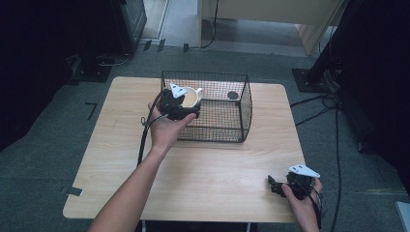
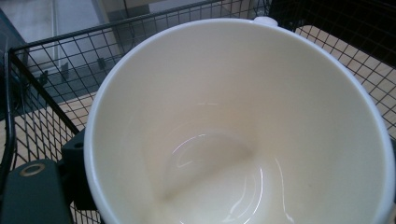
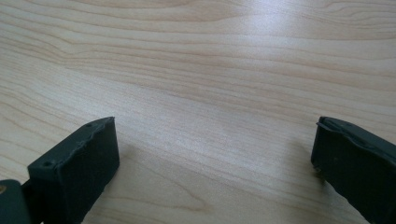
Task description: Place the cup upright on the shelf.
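A cream-white ceramic mug [image 1: 192,97] is up at the near left corner of a black wire-mesh basket [image 1: 227,123], its mouth tipped toward the person and its handle [image 1: 198,90] pointing to the basket's far side. Seen from the left gripper view, the mug [image 2: 243,126] gapes wide open and bare inside, glossy, with the basket's mesh [image 2: 56,70] behind and beside it. The left gripper [image 1: 177,103] has the mug by the rim; one black jaw sits against the outside wall at lower left in that gripper's own view, the other I can't make out, so the clamp looks closed on the cup. The left hand [image 1: 167,128] reaches in over the basket's front edge. A small dark round thing [image 1: 233,95] lies on the basket floor, too small to name.

The basket stands on a light wooden table [image 1: 203,169]. Down at the near right corner the right gripper [image 1: 276,186] rests low over the wood in the right hand [image 1: 302,203], its jaws wide apart with only bare tabletop [image 3: 210,93] between them.
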`<state>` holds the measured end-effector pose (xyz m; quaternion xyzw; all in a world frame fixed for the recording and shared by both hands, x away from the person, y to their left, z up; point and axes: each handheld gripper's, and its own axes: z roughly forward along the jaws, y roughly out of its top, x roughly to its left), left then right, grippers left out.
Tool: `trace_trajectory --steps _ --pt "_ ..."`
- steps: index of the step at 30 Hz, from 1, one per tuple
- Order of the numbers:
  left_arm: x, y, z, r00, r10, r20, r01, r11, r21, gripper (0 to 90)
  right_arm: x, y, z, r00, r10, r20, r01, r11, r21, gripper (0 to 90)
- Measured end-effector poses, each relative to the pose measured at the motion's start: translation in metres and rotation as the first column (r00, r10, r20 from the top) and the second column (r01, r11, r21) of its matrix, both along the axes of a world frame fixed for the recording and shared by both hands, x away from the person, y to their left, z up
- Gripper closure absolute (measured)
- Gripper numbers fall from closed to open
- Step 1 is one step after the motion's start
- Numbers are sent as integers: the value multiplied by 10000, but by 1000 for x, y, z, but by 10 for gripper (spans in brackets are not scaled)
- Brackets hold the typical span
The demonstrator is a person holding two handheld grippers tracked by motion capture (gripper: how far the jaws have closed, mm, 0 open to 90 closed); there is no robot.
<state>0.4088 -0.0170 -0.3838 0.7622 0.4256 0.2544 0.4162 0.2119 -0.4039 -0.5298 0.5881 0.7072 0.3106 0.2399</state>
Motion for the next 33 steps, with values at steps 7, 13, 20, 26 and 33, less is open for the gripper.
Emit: trace_trajectory --steps 7,13,20,26,33 --pt "18 -6 -7 9996 110 -277 -103 9997 233 107 0 0 0 10000 -1 -1 1 10000 1 5" --pt "32 -7 -11 9991 249 -357 -240 9994 242 106 0 0 0 10000 1 1 -1 10000 2 5" --pt "47 -9 -10 9987 294 -410 -276 9987 438 107 0 0 0 10000 2 1 -2 10000 2 5" --pt "57 -17 -17 9990 181 -421 -140 9953 957 106 0 0 0 10000 2 0 -2 10000 -1 5" --pt "65 -27 -30 9980 16 -635 58 9934 1150 106 0 0 0 10000 2 3 -2 10000 1 5"
